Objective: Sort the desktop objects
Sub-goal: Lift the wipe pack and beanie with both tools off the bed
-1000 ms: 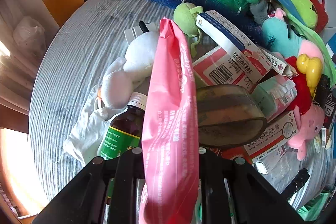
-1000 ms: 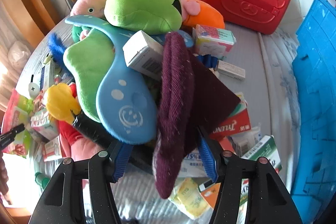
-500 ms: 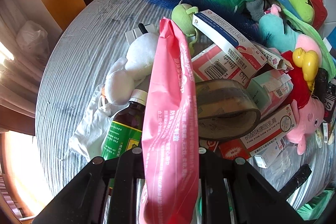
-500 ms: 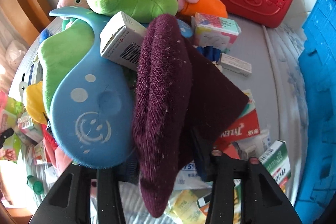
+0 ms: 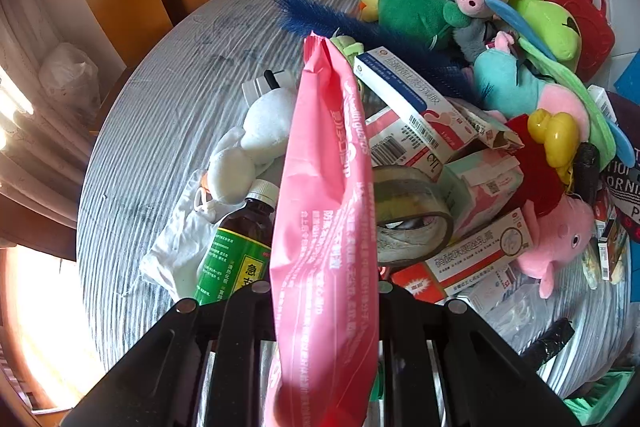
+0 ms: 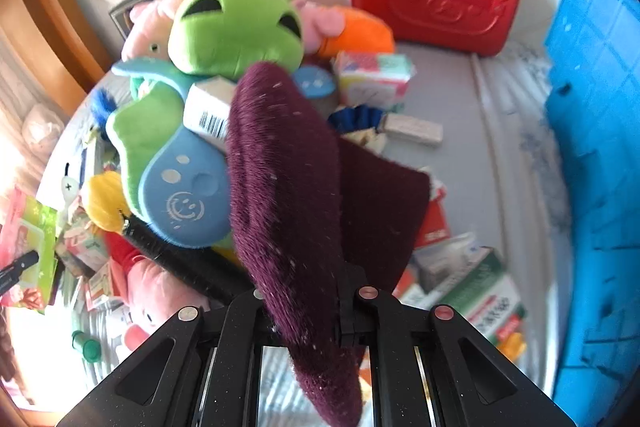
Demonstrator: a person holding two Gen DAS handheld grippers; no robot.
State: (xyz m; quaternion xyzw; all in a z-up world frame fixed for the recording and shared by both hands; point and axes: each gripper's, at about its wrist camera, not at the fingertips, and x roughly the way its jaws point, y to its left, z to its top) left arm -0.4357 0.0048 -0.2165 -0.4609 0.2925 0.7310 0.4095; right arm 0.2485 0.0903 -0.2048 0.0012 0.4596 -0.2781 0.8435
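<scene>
Pink packet (image 5: 326,211) stands pinched in left claw (image 5: 324,291); right claw (image 6: 306,303) clamps maroon cloth (image 6: 288,195).

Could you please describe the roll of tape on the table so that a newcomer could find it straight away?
Start at the pink pouch held upright in the left claw. Directly to its right, among the medicine boxes, lies the tape roll, next to a mint-and-pink packet. It is the only ring-shaped thing there: a wide brownish band with a hollow centre.
</scene>
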